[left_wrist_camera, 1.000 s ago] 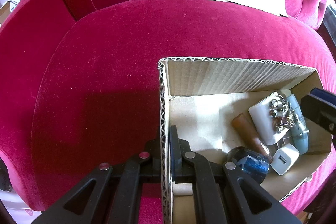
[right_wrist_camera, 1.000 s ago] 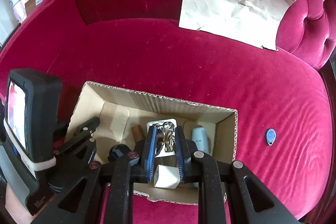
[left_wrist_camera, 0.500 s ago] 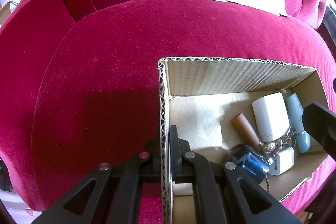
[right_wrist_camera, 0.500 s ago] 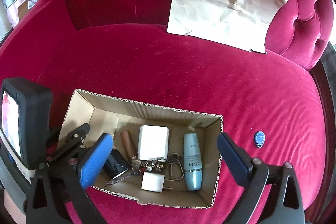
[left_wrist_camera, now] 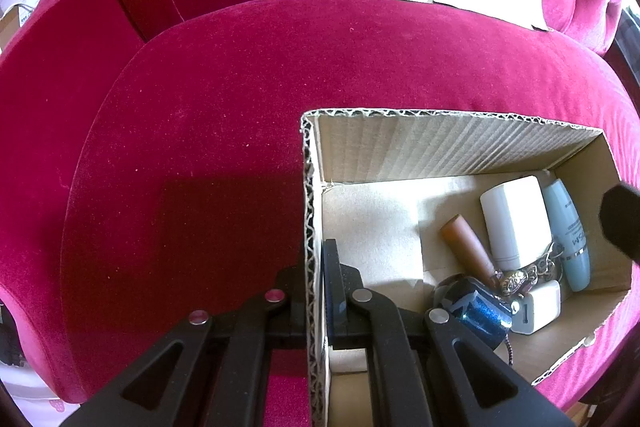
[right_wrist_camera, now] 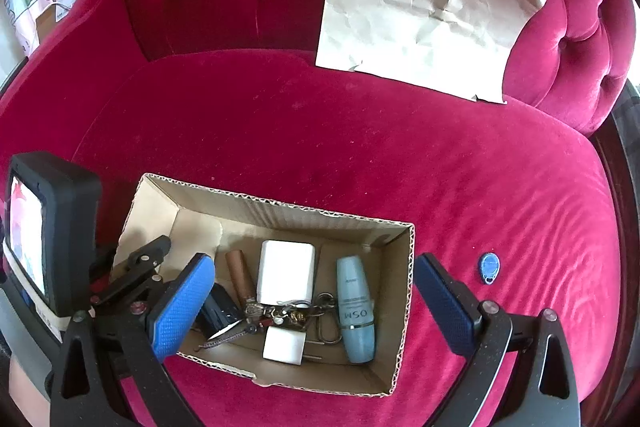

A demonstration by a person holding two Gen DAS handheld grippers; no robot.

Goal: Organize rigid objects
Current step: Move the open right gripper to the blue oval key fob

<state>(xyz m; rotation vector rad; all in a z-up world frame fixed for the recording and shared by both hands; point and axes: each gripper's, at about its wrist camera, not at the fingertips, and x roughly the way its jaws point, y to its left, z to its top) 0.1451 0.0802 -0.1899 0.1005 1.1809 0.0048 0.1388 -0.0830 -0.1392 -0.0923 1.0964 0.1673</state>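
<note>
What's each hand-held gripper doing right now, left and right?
Left hand-held gripper: closed on the cardboard box wall.
Right hand-held gripper: open, holding nothing, above the box.

A crumpled sheet of brown paper (right_wrist_camera: pixel 424 15) leans against the tufted back of the crimson velvet sofa (right_wrist_camera: pixel 280 131).

Crimson velvet sofa (right_wrist_camera: pixel 320 131); brown corrugated box (right_wrist_camera: pixel 280 213); pale blue bottle (right_wrist_camera: pixel 354 311); blue key fob (right_wrist_camera: pixel 489 267).
</note>
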